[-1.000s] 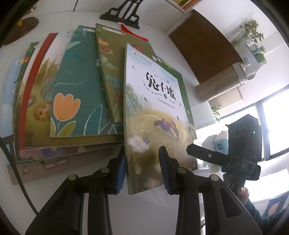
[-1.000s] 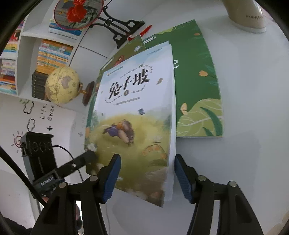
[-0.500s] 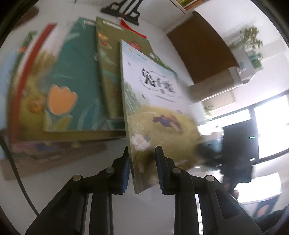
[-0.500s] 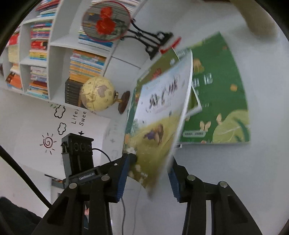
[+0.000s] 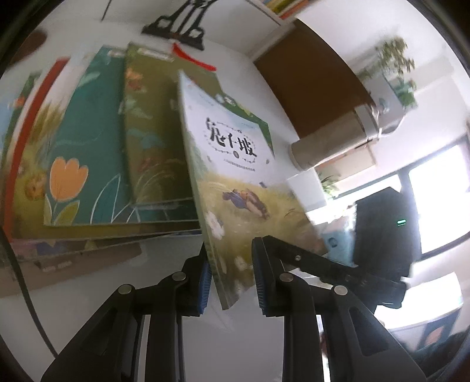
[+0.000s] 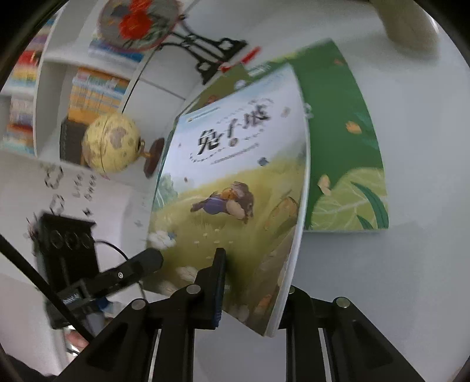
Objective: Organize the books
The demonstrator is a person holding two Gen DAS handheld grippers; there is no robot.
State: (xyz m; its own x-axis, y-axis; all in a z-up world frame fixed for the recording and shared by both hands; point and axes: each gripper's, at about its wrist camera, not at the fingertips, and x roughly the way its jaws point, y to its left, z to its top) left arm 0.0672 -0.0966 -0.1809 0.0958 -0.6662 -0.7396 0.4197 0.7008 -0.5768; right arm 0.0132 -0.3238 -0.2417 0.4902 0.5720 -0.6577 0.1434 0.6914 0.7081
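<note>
Right claw (image 6: 252,285) clamped on rabbit book's (image 6: 232,188) near edge, left claw (image 5: 230,277) nearly closed at its spine corner, book tilted above counter (image 6: 396,279); lift evenly w/ both, avoid bending cover.

On my far left a yellow globe (image 6: 110,144) stands on its dark wooden base before the white shelving (image 6: 44,88). A round fan with red flowers (image 6: 138,23) sits in a black ornate stand (image 6: 217,55) behind it. Far right, a potted plant (image 5: 399,70) tops a grey canister (image 5: 337,138).

Bookshelf spines (image 6: 97,91) blurred, unreadable
</note>
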